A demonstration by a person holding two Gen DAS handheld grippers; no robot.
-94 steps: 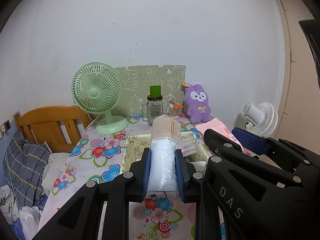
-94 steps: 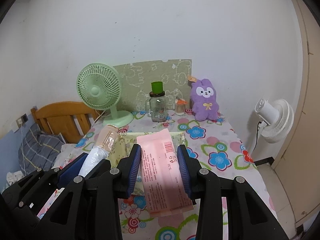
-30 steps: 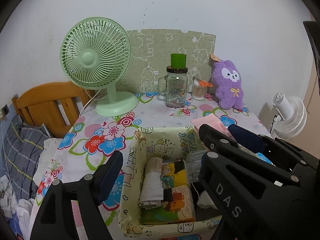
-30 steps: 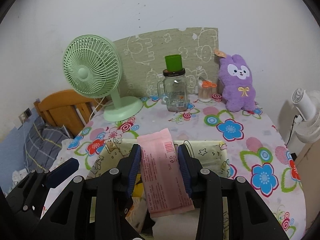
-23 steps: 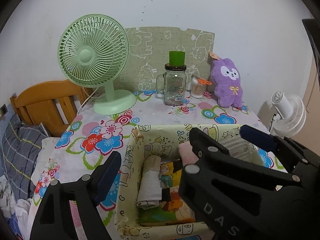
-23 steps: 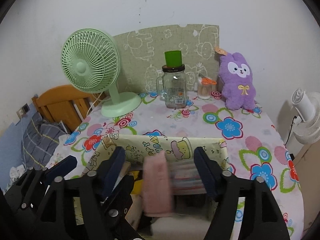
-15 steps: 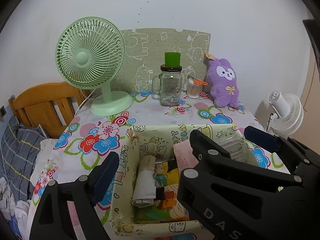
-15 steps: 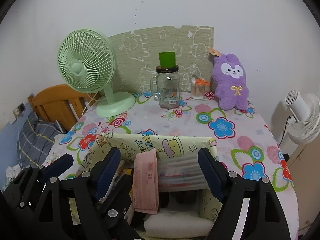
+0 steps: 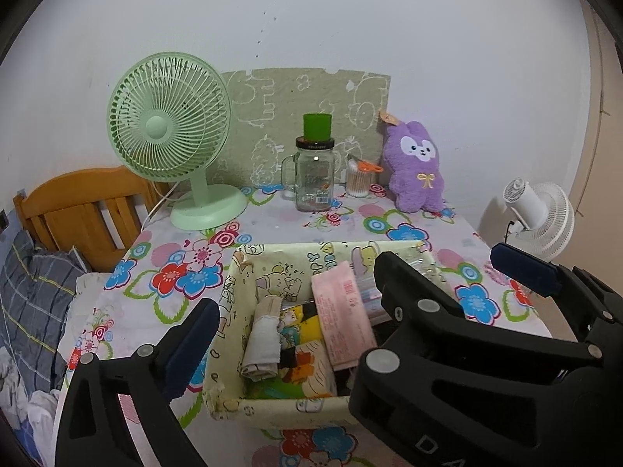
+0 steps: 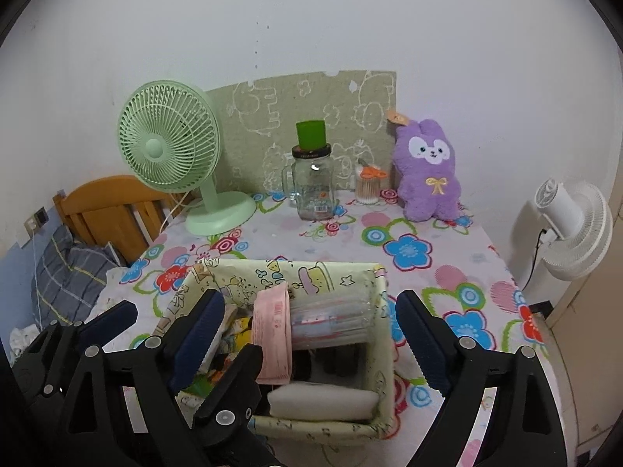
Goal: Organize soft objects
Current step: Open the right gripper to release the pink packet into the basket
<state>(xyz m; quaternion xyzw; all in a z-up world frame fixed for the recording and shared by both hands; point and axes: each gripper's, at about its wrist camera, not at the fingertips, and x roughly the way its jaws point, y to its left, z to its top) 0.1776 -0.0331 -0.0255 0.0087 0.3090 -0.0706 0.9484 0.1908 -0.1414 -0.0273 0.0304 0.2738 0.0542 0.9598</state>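
while both my jaws are opening, left gripper (image 9: 288, 327) and right gripper (image 10: 311, 323) hold nothing; pink pack (image 10: 272, 330) leans in the fabric basket (image 10: 379, 354) at twelve o'clock.

- the room is soft and evenly lit, a bit dim.
- the wall (image 9: 350, 19) looks pale, with no glare.
- edges bend round and go black in the corners.
- everything looks sharp, without blur.
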